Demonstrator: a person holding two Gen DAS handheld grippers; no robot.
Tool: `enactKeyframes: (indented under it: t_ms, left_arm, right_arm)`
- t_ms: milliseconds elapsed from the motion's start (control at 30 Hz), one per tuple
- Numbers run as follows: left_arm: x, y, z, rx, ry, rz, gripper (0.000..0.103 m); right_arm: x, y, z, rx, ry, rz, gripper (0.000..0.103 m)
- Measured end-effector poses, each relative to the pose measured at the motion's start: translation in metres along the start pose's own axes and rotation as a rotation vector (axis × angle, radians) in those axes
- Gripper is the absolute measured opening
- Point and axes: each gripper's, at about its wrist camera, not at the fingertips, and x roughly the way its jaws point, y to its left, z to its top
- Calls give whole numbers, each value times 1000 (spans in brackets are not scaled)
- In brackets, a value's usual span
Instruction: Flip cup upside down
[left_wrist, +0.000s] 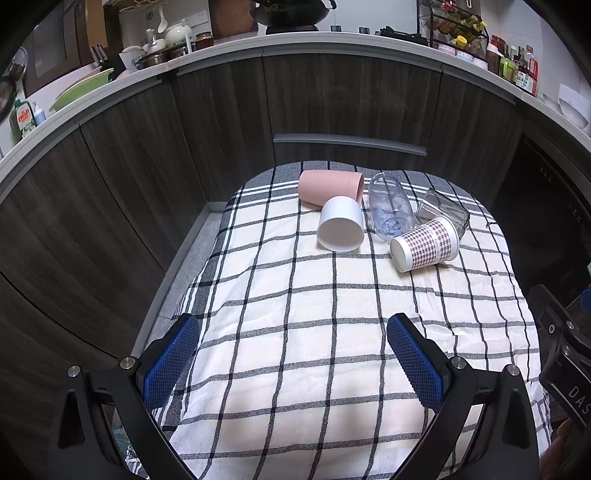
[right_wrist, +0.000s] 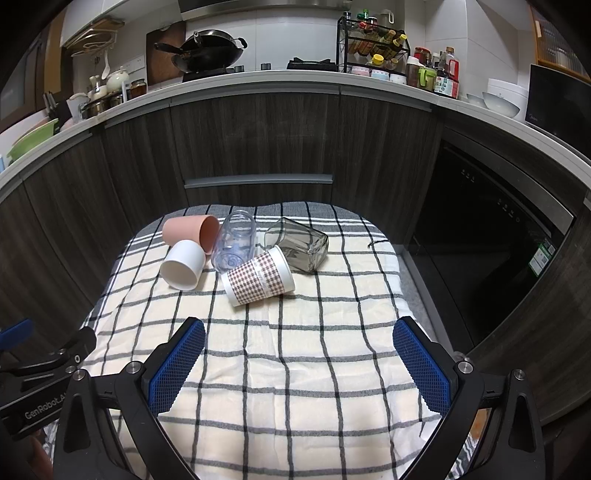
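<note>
Left wrist view: the left gripper (left_wrist: 291, 354) hovers, fingers apart and empty, over the checked cloth (left_wrist: 314, 369); 5 cups lie toppled at the table's far end.

Right wrist view: the right gripper (right_wrist: 299, 358), fingers likewise spread, faces the houndstooth cup (right_wrist: 258, 277); likely next, reach, grasp, invert.

We note dim, even indoor lighting, soft shadows, sharp central focus, strong fisheye curvature and black vignetted corners.

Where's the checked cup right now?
The checked cup lies on its side at the near right of the cluster on the plaid cloth, against the clear cup and the grey glass. Both grippers are well short.
</note>
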Motion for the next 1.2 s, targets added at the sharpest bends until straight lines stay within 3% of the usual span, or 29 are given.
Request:
enactKeyframes:
  t_ms: [633, 1200]
  left_arm:
    - [5, 1, 1, 0, 9, 3, 103]
    - [23, -1, 25, -1, 51, 8, 103]
  right_arm:
    - [3, 1, 2, 1, 4, 2, 102]
    - [27, 5, 20, 2, 47, 4, 102]
